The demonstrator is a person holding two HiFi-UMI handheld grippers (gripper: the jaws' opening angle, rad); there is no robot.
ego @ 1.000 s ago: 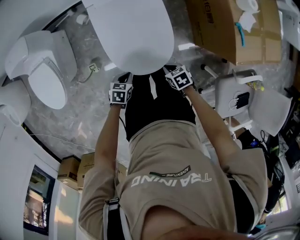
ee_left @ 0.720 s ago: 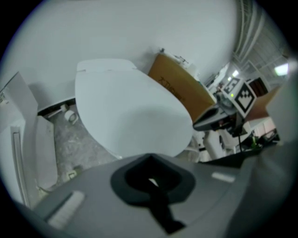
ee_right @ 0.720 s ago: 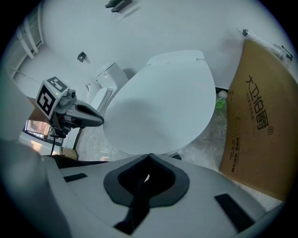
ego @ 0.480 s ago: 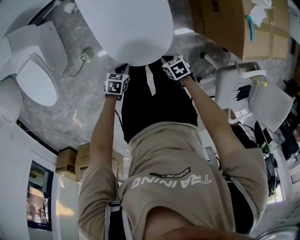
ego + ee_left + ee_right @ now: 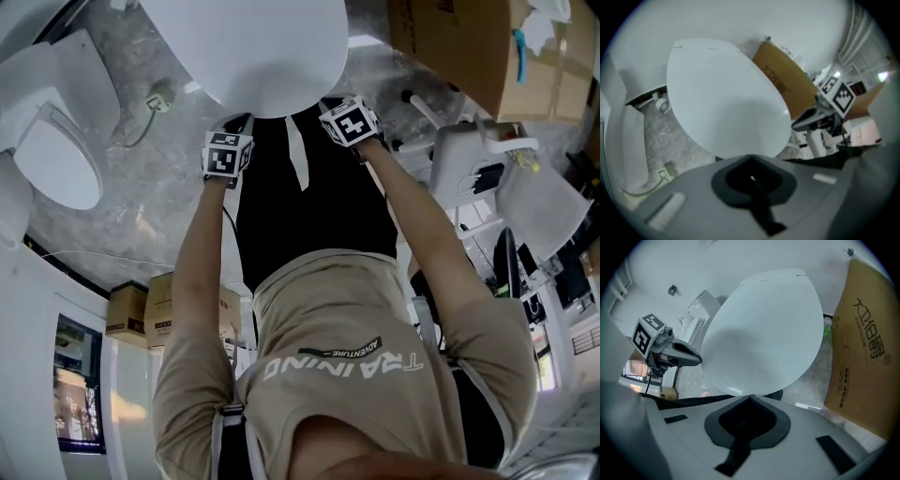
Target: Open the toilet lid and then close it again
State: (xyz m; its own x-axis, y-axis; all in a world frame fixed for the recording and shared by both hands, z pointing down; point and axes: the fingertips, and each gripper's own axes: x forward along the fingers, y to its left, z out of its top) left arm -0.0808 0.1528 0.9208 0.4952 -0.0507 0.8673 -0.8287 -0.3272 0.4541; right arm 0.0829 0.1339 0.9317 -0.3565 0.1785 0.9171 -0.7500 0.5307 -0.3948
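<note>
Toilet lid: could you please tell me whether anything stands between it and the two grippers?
Nothing visible does. The left gripper and the right gripper, jaws together, both point straight at the front rim of the toilet lid, with no object in between.

I take this for a storeroom or test space for bathroom fittings, not a bathroom anyone lives with. One toilet [image 5: 262, 47] stands right in front of me, and a second toilet [image 5: 47, 159] stands out in the open off to its side on the same grey marbled floor [image 5: 159, 178]. A big cardboard box [image 5: 450, 47] with printed characters stands close by. Smaller cardboard boxes [image 5: 129, 311] sit further off, and a loose cable [image 5: 155, 94] lies on the floor.
</note>
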